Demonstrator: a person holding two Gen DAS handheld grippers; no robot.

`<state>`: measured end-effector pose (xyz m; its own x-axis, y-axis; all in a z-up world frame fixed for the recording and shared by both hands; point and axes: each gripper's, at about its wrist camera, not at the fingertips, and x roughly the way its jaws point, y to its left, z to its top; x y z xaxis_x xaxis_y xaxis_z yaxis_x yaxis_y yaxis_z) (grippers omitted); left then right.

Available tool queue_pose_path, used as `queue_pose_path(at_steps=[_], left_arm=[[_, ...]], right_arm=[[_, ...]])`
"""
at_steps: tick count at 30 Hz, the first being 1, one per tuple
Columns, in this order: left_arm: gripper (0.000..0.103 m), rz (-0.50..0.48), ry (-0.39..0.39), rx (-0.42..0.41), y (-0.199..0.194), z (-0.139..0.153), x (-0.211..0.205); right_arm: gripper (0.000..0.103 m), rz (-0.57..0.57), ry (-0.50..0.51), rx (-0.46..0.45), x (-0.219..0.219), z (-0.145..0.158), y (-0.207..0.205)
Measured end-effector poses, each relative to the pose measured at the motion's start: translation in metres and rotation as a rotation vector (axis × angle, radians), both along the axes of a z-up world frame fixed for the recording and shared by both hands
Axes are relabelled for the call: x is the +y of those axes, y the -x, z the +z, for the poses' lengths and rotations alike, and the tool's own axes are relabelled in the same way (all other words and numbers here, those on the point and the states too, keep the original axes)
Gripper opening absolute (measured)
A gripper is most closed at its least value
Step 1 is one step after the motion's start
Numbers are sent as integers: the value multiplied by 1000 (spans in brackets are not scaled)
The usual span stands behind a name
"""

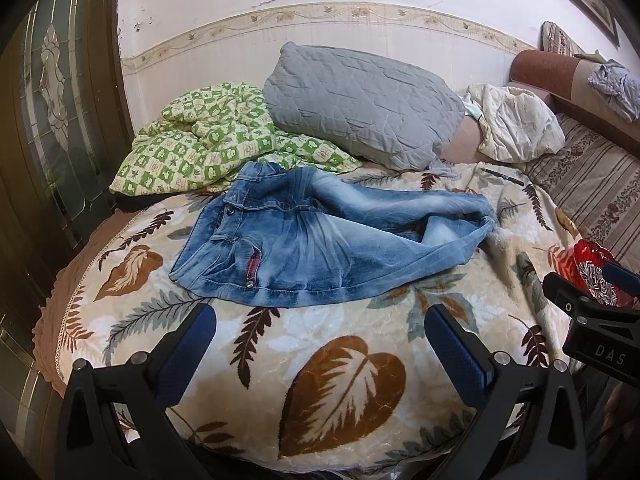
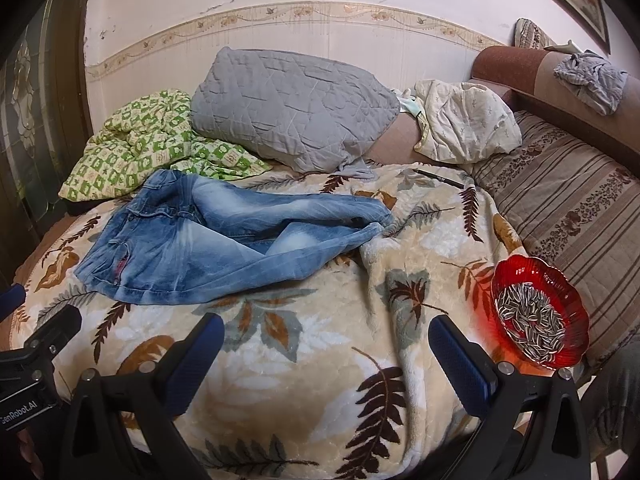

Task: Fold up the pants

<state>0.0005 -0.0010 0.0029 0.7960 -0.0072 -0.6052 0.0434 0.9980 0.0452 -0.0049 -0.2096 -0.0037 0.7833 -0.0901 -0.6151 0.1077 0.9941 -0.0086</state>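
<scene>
A pair of faded blue jeans (image 1: 316, 240) lies rumpled on the leaf-patterned blanket (image 1: 344, 380), waistband to the left, legs running right with the cuffs bunched together. It also shows in the right wrist view (image 2: 224, 240). My left gripper (image 1: 320, 320) is open and empty, hovering just in front of the jeans' near edge. My right gripper (image 2: 326, 330) is open and empty, in front of the jeans and to their right, above the blanket (image 2: 304, 380). Each gripper's body shows at the edge of the other's view.
A red glass bowl of sunflower seeds (image 2: 538, 314) sits at the blanket's right edge. Behind the jeans lie a grey quilted pillow (image 1: 356, 104), a green checked quilt (image 1: 208, 140), a cream bundle (image 1: 516, 124) and a pen (image 2: 438, 178). A striped sofa cushion (image 2: 568, 204) is on the right.
</scene>
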Motion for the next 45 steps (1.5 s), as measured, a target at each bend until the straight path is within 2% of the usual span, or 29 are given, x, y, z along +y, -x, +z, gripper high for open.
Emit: queue_pose_path(at_steps=[13, 20, 23, 27, 28, 29, 34, 35, 37, 40, 42, 45], left_arm=[[103, -2, 2, -14, 2, -1, -2], [103, -11, -5, 10, 0, -6, -3], [103, -18, -33, 18, -6, -8, -6], [103, -42, -116, 63, -17, -8, -12], [103, -55, -159, 104, -22, -7, -15], [103, -69, -159, 101, -26, -6, -16], [103, -207, -59, 116, -59, -2, -22], [103, -237, -66, 83, -67, 0, -25], [103, -292, -42, 108, -88, -2, -27], [103, -369, -41, 107, -117, -4, -35], [103, -418, -41, 99, -135, -5, -42], [103, -525, -19, 105, -162, -8, -57]], right_arm=[[103, 0, -3, 4, 0, -2, 0], [103, -8, 1, 5, -2, -5, -2], [103, -12, 3, 12, -4, -6, -6], [103, -16, 3, 15, -9, -6, -11], [103, -13, -1, 16, -10, -7, -13], [103, -8, -7, 17, -12, -6, -14], [103, 23, -44, 44, -30, -5, -33], [103, 35, -46, 47, -33, -5, -37], [103, 72, -61, 45, -43, -4, -48], [103, 145, -187, 28, -69, -4, -67], [103, 173, -231, 30, -81, -4, -83], [103, 203, -206, 78, -96, -6, -119]])
